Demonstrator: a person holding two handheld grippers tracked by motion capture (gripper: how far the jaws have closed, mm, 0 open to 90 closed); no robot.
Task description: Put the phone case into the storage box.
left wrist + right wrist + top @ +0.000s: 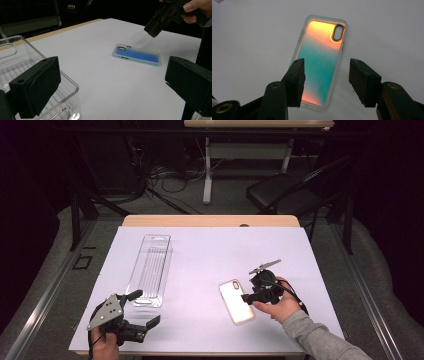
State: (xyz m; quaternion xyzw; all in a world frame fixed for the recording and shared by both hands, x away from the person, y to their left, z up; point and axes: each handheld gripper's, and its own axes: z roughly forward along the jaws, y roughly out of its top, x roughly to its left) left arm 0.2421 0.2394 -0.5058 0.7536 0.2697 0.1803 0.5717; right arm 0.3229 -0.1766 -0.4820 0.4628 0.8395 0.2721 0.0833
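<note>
An iridescent phone case (236, 300) lies flat on the white table sheet (210, 255), its camera cutout toward the far end. It shines orange and teal in the right gripper view (322, 57) and blue in the left gripper view (137, 55). My right gripper (248, 297) hovers open just over the case's right edge, its jaws straddling the case's near end (325, 82) with nothing held. My left gripper (144, 308) rests open near the table's front left, beside a clear plastic package (149, 269). That package's rim (37, 53) sits behind its left jaw.
A black folding chair (285, 190) and a second table's legs (207, 170) stand beyond the table's far edge, with cables on the floor. The white sheet covers nearly the whole tabletop.
</note>
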